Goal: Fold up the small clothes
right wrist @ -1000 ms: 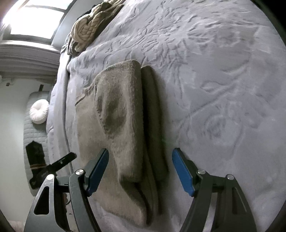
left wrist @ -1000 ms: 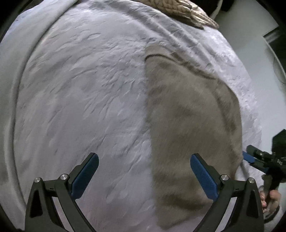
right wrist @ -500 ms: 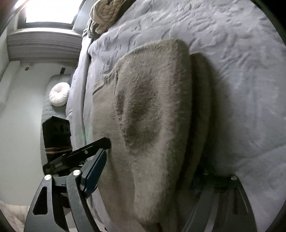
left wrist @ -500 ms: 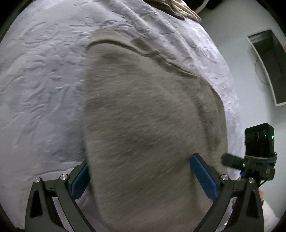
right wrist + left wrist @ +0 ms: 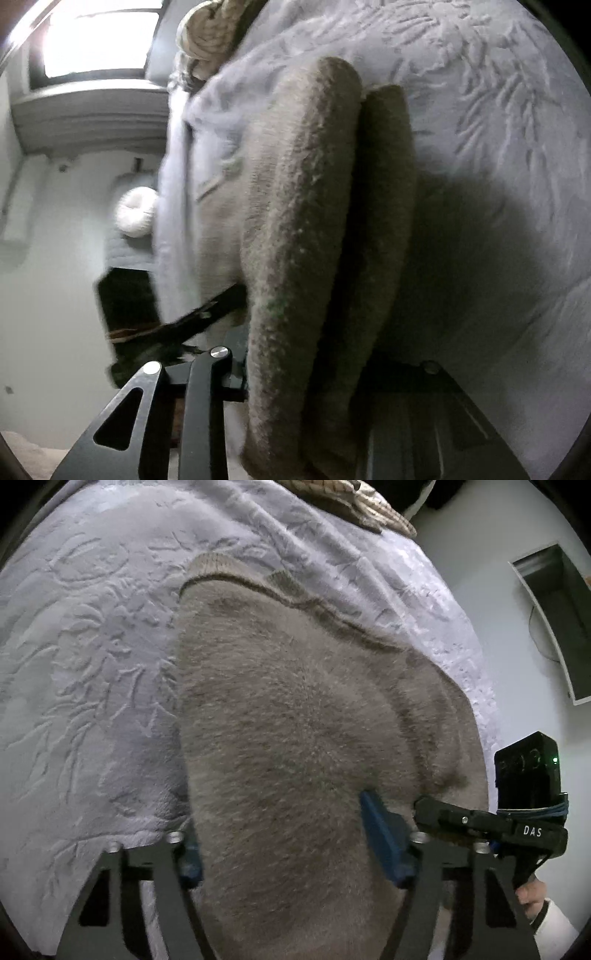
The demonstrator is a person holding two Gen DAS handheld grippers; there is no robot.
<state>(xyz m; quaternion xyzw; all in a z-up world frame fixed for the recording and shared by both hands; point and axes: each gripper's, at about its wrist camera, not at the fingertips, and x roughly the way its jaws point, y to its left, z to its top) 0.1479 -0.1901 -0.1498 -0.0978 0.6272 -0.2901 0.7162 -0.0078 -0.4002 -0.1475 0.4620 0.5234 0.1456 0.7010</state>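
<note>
A fuzzy grey-brown garment (image 5: 295, 720), folded lengthwise, lies on a pale embossed bedspread (image 5: 92, 664). My left gripper (image 5: 284, 849) straddles its near end. Its jaws are closing, and the blue pads (image 5: 380, 838) dig into the fabric from both sides. In the right wrist view the garment's thick folded edge (image 5: 303, 184) runs up between the fingers of my right gripper (image 5: 314, 387). These jaws are closing too, with the fabric bunched between them and the pads hidden. The right gripper (image 5: 480, 819) shows beside the left one, at the garment's right edge.
A cream knitted item (image 5: 351, 502) lies at the far end of the bed. The bed's edge drops to a pale floor on the right, where a dark framed object (image 5: 554, 620) stands. A white round cushion (image 5: 136, 210) and a bright window (image 5: 99, 40) are beyond.
Both grippers came down and forward onto the garment's near end. Their jaws went from wide apart over the bed to closing on the fabric.
</note>
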